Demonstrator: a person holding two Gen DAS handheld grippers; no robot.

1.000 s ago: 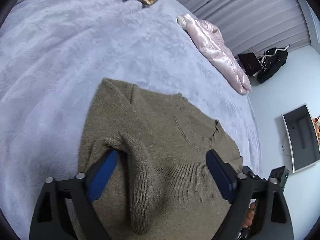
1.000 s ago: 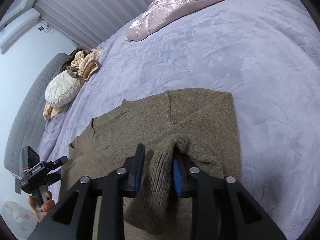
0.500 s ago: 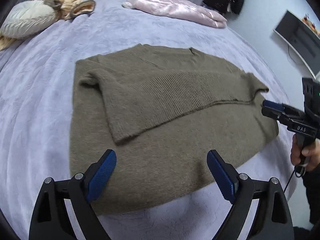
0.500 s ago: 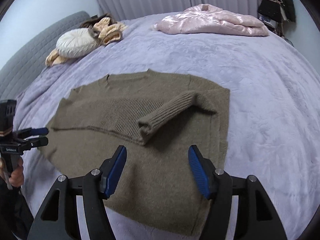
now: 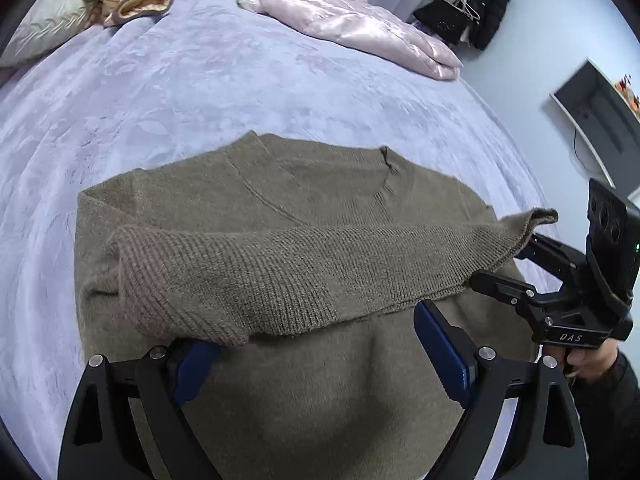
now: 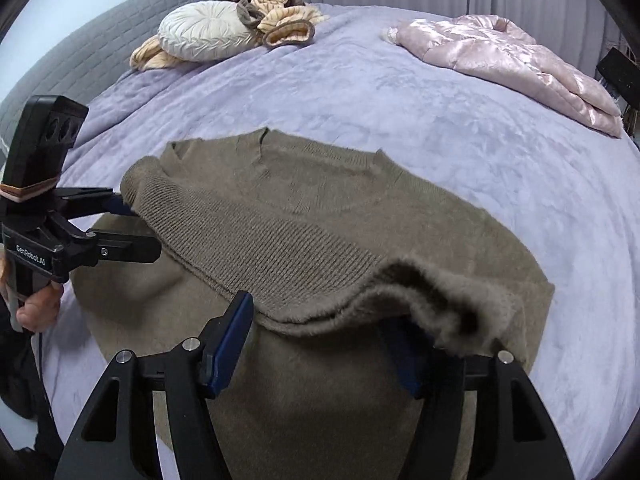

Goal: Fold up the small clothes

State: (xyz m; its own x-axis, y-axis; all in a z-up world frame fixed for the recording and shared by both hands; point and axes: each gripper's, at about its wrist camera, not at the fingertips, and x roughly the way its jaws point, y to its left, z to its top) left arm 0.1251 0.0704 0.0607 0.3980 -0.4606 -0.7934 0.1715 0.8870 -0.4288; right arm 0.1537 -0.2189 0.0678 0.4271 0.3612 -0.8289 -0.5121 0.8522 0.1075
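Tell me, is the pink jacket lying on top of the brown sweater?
No, the pink jacket lies far up the bed, well apart from the brown sweater.

The sweater [image 5: 304,380] lay flat on the bed [image 5: 200,80], neckline toward the far side, with one sleeve [image 5: 280,276] stretched across its middle above the body. In the left wrist view the left claw [image 5: 316,356] sat at the sleeve's near edge and the right claw [image 5: 520,264] at the sleeve's right end. Behind the sweater, a jacket [image 6: 508,56] lay on the far right of the bed, and a cushion [image 6: 204,36] with a bundle of clothes [image 6: 280,24] just beside it lay far left, in the right wrist view
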